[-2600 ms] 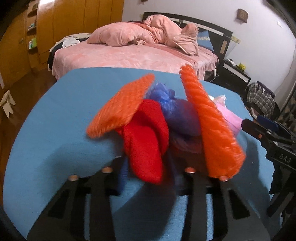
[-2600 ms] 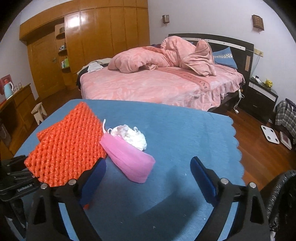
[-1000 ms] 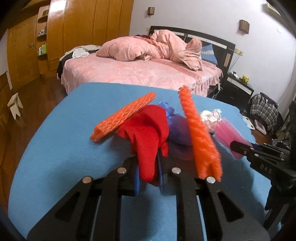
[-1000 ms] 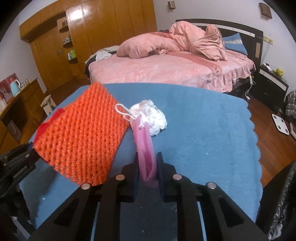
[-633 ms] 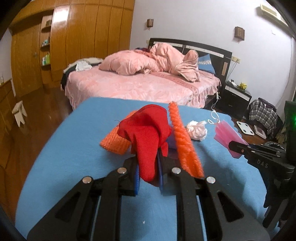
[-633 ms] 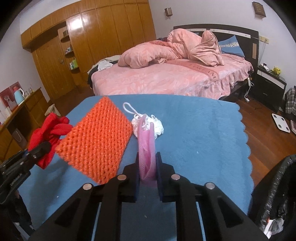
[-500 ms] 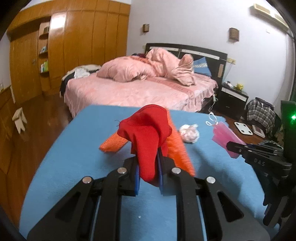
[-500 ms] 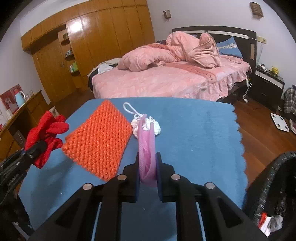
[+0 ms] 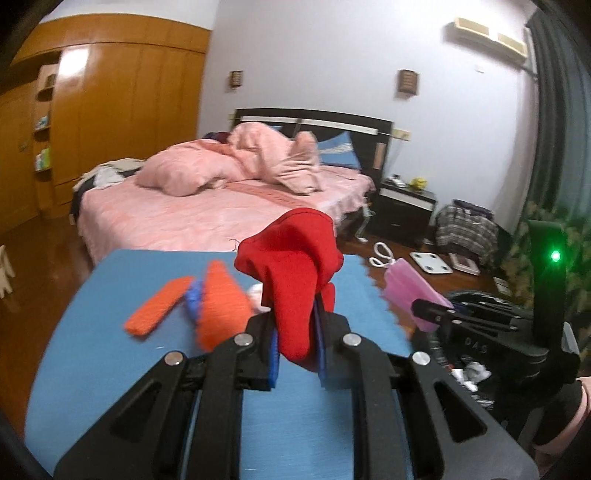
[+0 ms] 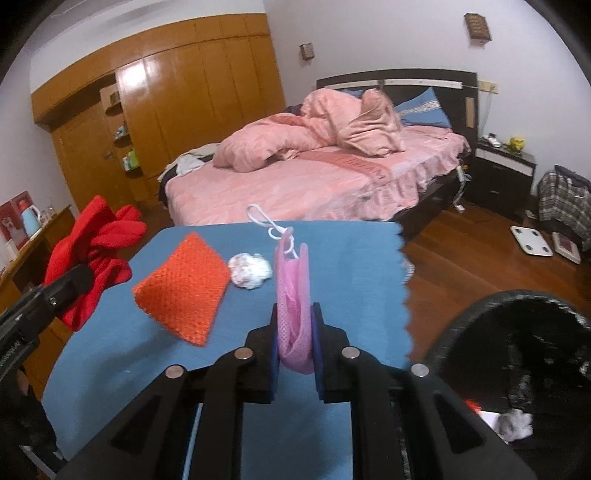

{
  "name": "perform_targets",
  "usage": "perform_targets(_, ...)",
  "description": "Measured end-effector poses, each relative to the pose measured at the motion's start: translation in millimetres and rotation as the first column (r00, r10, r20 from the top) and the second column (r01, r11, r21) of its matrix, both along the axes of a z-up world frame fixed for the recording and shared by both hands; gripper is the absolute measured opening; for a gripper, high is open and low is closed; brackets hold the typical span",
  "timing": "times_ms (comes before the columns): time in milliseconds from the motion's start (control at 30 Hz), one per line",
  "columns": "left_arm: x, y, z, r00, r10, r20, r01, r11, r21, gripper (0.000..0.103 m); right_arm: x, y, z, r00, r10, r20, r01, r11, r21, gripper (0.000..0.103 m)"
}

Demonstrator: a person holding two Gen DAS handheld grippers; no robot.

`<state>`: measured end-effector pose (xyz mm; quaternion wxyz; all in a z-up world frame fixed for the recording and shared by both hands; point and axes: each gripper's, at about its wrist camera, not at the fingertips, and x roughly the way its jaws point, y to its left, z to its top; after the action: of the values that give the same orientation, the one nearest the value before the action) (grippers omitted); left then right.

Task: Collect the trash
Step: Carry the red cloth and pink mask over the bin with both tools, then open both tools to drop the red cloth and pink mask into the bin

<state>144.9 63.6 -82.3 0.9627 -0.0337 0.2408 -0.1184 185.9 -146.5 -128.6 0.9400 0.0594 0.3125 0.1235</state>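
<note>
The left tool (image 9: 295, 343), tilted down, clenched a red cloth (image 9: 295, 273); the right tool (image 10: 294, 339) gripped a pink net (image 10: 293, 295). Both had risen from the desk (image 10: 351, 266) since a second before. One orange net (image 10: 184, 291) and one white wad (image 10: 251, 271) lay there; a black bin (image 10: 517, 332) stood right.

White walls (image 10: 369, 33), wooden wardrobe (image 10: 192, 85), pink bed (image 10: 314, 177), black nightstand (image 10: 504, 173), wood floor (image 10: 461, 243)

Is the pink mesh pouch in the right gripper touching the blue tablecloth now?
Apart. The left wrist view shows the pink mesh pouch clamped in the right gripper, lifted clear beyond the edge of the blue tablecloth.
</note>
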Motion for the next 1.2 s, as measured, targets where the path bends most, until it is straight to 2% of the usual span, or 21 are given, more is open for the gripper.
perform_targets(233,-1.4,-53.3,-7.2,0.993,-0.114,-0.016,0.114,0.994,-0.003,0.015,-22.1,-46.9,4.7,0.995,-0.101,0.007,0.101,0.995,-0.004,0.015)
perform_targets(467,2.4,-105.2,-17.4,0.974,-0.225,-0.027,0.225,0.974,-0.002,0.015,-41.1,-96.3,8.0,0.979,-0.203,0.009,0.203,0.979,-0.016,0.015)
perform_targets(700,8.5,-145.1,-22.7,0.954,-0.299,-0.03,0.299,0.954,0.01,0.014,-56.5,-135.0,6.9,0.961,-0.276,0.011,0.277,0.96,-0.036,0.015)
perform_targets(1200,11.2,-235.7,-47.3,0.882,-0.463,-0.092,0.465,0.885,0.005,0.015,-94.8,-219.4,-9.0,0.9,-0.436,-0.011,0.435,0.899,-0.051,0.015)
